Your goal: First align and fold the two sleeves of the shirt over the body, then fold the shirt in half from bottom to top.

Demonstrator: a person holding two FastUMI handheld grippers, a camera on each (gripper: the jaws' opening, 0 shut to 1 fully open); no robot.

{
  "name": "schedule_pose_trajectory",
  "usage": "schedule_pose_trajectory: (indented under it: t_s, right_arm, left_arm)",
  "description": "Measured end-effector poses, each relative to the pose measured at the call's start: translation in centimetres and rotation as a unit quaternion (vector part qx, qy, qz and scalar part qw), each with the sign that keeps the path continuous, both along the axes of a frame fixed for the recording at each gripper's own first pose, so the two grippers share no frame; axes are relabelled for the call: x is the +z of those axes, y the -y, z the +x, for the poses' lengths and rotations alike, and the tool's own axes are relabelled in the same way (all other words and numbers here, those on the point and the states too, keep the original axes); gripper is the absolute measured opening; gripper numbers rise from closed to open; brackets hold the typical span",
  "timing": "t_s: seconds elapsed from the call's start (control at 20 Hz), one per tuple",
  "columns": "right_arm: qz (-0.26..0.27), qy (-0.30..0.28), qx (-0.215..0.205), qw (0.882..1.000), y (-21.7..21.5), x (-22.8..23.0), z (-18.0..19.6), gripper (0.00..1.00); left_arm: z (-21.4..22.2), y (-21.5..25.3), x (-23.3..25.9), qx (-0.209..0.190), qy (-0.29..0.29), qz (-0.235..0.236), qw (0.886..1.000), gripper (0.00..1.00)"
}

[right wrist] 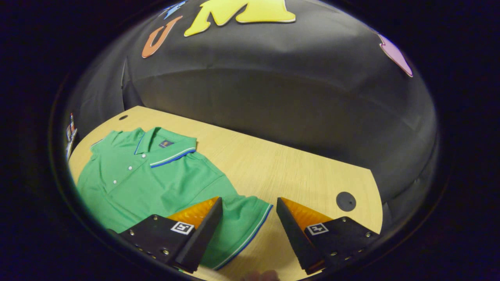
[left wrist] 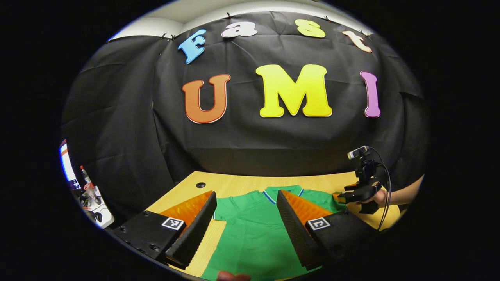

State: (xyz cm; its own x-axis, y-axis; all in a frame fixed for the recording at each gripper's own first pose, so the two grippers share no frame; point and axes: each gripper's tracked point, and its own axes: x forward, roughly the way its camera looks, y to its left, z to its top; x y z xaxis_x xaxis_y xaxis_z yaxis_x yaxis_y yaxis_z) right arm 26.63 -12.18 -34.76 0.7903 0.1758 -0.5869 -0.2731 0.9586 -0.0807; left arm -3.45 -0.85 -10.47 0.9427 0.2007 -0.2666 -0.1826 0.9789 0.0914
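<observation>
Looking at a bright green polo shirt (right wrist: 148, 183), collar at about 11 o'clock in the right gripper view trimmed in white and blue stripes, same striping running along the sleeve cuff (right wrist: 250, 230) at 6. Sporting white buttons and a small dark blue patch inside the neck. Lying on a pale yellow wood-grain table (right wrist: 273, 168), showing a black round hole (right wrist: 346, 201) around 4 o'clock.
</observation>
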Motion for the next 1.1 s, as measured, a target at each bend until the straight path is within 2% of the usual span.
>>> schedule_pose_trajectory:
  t_s: [0.25,0.3,0.4,0.55,0.6,0.7,0.75,0.8,0.95,1.1]
  right_arm:
    - [-0.007,-0.033,0.026,0.999,0.0,-1.9,-0.4,0.91]
    - [0.005,-0.038,0.033,0.999,-0.5,-2.1,-0.7,0.92]
    - [0.021,-0.05,0.037,0.998,-0.9,-2.1,-1.4,0.74]
    - [0.012,-0.056,0.036,0.998,-0.5,-2.2,-1.7,0.38]
    - [-0.001,-0.047,0.033,0.998,-0.3,-1.3,-1.5,0.37]
    - [-0.004,-0.058,0.023,0.998,-0.3,-2.0,-1.5,0.07]
    - [0.007,-0.06,0.014,0.998,-0.5,-1.7,-1.5,0.07]
    - [0.017,-0.064,0.008,0.998,-0.7,-1.5,-1.8,0.02]
    - [0.049,-0.055,-0.017,0.997,-0.7,0.4,-1.6,0.01]
    - [0.05,-0.043,-0.033,0.997,-0.8,2.4,-1.9,0.01]
  left_arm:
    - [0.1,0.2,0.2,0.003,-0.003,0.012,1.0,0.99]
    - [0.3,0.3,0.2,0.002,-0.003,0.01,1.0,0.99]
    - [0.5,0.6,0.1,-0.002,-0.006,0.007,1.0,0.99]
    - [0.7,0.8,0.3,-0.009,-0.006,0.01,1.0,1.0]
    - [0.7,0.7,0.2,-0.009,-0.005,0.01,1.0,1.0]
    - [0.5,0.3,0.2,-0.008,-0.006,0.009,1.0,1.0]
    - [0.4,-0.1,0.2,-0.006,-0.006,0.007,1.0,1.0]
    - [0.3,-0.4,0.1,-0.003,-0.006,0.005,1.0,1.0]
    - [-0.1,-1.7,-0.1,0.006,-0.005,0.001,1.0,1.0]
    - [-0.4,-3.2,-0.2,0.015,-0.004,-0.006,1.0,1.0]
